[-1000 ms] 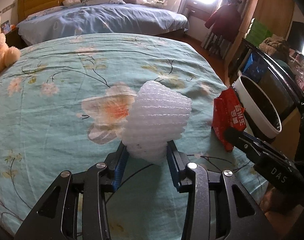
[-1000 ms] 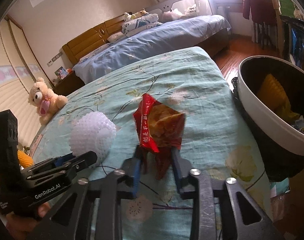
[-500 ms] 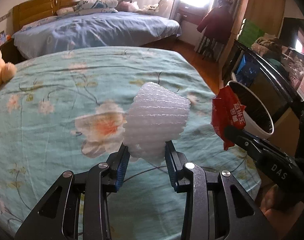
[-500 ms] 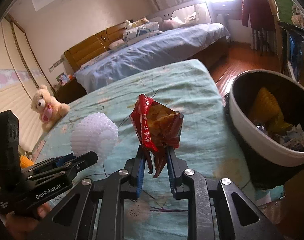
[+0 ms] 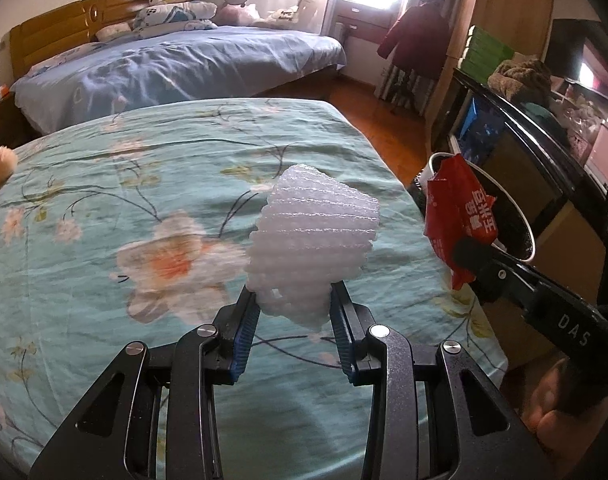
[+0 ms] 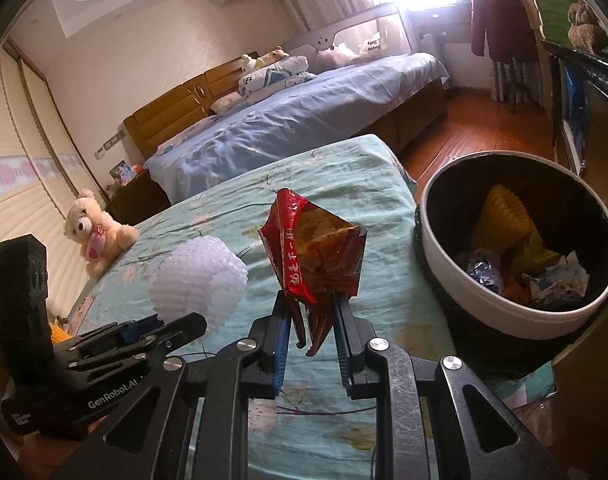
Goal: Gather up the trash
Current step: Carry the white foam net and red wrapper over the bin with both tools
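Observation:
My left gripper (image 5: 294, 300) is shut on a white foam net sleeve (image 5: 311, 240) and holds it above the teal flowered bed cover (image 5: 144, 184). It also shows in the right wrist view (image 6: 200, 276). My right gripper (image 6: 309, 304) is shut on a red snack bag (image 6: 315, 256), held in the air left of the white-rimmed trash bin (image 6: 435, 248). The bag (image 5: 459, 216) shows in the left wrist view in front of the bin (image 5: 523, 224). The bin holds a yellow foam sleeve (image 6: 503, 216) and crumpled wrappers.
A teddy bear (image 6: 96, 232) sits at the bed's left edge. A second bed with blue covers (image 5: 176, 68) stands behind. A dark cabinet (image 5: 515, 140) is beyond the bin, with wooden floor (image 6: 475, 120) between the beds.
Both grippers have lifted their loads higher above the bed and shifted toward the bin. More of the bin's inside shows in the right wrist view.

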`<state>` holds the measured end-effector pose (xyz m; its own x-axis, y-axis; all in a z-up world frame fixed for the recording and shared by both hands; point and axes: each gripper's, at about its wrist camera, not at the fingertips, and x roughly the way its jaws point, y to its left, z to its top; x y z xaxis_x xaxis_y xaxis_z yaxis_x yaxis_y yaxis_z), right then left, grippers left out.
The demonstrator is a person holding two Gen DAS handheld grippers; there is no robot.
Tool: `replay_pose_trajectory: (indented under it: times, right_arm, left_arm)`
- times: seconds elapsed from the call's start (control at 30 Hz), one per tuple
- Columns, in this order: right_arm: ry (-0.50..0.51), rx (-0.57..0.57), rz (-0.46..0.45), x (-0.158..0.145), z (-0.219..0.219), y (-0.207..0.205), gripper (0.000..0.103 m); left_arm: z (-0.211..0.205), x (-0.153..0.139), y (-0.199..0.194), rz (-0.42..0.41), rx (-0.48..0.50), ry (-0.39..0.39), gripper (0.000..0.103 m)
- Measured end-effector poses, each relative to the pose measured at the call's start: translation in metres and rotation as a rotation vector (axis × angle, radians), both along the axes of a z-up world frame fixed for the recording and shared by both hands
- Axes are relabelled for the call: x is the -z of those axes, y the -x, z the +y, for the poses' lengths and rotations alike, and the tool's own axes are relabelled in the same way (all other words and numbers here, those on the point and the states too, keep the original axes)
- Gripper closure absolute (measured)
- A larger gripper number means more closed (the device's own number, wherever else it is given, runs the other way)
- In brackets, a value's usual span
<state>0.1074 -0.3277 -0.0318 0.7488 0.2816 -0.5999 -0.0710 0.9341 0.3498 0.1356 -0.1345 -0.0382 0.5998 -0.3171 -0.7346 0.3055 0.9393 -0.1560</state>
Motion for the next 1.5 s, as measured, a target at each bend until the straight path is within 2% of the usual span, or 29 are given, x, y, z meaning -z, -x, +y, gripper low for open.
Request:
replay_pose_trajectory:
  times: [1.5]
  right_arm:
    - [-0.008,0.143,-0.002,-0.009,-0.062,0.027,0.078]
  left_arm:
    - [-0.074,-0.01,-0.004,-0.026,0.16,-0.03,0.069]
